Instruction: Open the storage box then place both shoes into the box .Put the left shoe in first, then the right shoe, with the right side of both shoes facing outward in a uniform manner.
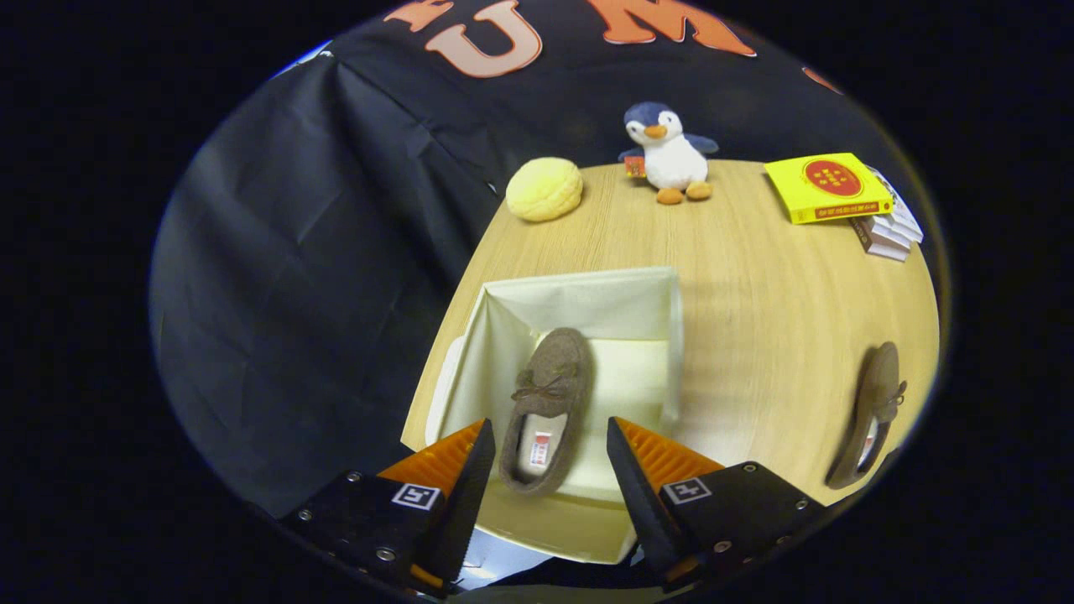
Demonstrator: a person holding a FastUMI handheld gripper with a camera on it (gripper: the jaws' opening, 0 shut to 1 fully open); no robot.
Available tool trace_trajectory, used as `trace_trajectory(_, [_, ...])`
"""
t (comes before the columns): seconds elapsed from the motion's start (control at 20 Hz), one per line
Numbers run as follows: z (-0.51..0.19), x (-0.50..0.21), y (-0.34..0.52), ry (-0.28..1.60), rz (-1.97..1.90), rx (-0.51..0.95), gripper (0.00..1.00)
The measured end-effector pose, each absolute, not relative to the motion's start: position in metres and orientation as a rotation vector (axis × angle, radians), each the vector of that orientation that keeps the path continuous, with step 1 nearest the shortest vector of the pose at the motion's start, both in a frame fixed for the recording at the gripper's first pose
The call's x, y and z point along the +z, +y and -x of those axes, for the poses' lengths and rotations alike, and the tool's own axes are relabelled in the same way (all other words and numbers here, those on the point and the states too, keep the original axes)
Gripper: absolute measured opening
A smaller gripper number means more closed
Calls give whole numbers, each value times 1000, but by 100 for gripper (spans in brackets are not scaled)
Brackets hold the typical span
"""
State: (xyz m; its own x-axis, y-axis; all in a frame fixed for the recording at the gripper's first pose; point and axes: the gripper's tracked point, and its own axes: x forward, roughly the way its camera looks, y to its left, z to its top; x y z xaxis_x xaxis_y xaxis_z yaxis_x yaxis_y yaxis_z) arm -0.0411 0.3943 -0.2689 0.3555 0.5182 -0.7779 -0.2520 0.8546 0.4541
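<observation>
Wooden table (pixel 755 335) carries the open storage box (pixel 587 294), one brown shoe (pixel 547 403) lying inside it against its left wall. Above the box's near edge the gripper (pixel 550 432) hangs tilted downward, fingers spread wide and holding nothing (the shoe's heel shows between them). Well to the right, the second shoe (pixel 873 411) lies on the table.

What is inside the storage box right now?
One brown shoe lies inside the open storage box, left of centre, between the open gripper fingers. The shoe covers the floor beneath it; the near wall's inside is hidden.
</observation>
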Motion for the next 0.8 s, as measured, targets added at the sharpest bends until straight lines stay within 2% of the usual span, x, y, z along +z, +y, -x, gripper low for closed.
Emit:
trace_trajectory(0.1, [29,-265,354,1027,-254,469,88])
trace_trajectory(0.3, [22,-278,261,948,-220,370,93])
trace_trajectory(0.6, [18,-327,126,935,-171,144,95])
trace_trajectory(0.8, [31,-361,81,970,-155,111,95])
